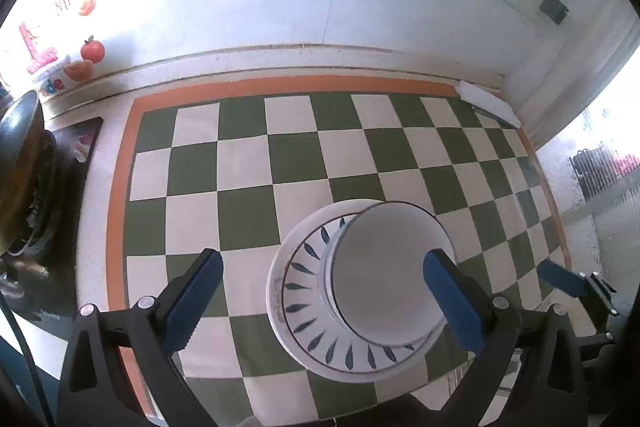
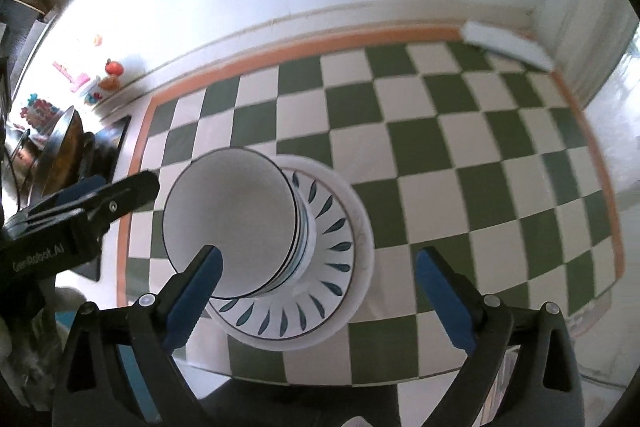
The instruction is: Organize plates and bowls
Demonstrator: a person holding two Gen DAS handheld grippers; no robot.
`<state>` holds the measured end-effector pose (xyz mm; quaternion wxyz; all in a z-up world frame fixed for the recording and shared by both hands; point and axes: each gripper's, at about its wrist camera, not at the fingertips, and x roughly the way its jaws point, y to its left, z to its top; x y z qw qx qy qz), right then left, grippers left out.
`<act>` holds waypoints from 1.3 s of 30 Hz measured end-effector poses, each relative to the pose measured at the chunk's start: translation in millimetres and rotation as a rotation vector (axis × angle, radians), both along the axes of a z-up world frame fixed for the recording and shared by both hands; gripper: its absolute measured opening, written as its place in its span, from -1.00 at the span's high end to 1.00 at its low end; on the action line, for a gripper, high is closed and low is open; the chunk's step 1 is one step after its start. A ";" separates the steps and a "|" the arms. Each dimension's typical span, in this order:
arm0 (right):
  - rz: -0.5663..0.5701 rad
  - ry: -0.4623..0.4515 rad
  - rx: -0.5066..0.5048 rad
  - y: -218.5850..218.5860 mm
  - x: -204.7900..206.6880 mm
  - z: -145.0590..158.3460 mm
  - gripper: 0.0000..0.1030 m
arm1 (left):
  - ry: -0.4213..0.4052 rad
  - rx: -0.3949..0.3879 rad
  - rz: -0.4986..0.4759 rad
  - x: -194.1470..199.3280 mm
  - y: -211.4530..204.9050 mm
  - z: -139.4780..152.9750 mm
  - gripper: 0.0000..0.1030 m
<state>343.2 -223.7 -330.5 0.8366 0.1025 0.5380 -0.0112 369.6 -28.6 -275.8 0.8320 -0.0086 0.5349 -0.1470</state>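
A stack of white bowls (image 1: 384, 271) stands on a stack of white plates (image 1: 304, 307); the top plate has blue leaf marks around its rim. The pile rests on a green and white checkered mat (image 1: 240, 167). My left gripper (image 1: 324, 259) hangs open above the pile, holding nothing, its right pad in front of the bowls. In the right wrist view the bowls (image 2: 228, 219) and plates (image 2: 340, 227) lie left of centre. My right gripper (image 2: 320, 253) is also open and holds nothing, its left pad in front of the bowl rim. A finger of the left gripper (image 2: 120, 191) shows at the left.
A dark wok (image 1: 20, 167) sits on a stove at the left edge of the counter. A white block (image 1: 488, 103) lies at the mat's far right corner. The white wall behind carries fruit stickers (image 1: 93, 49). The counter's front edge (image 2: 360, 385) runs just below the pile.
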 end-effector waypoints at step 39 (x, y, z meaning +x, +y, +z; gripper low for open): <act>0.030 -0.431 -0.098 17.7 -325.9 242.9 -0.97 | -0.412 0.101 0.240 -325.9 37.9 200.1 -0.99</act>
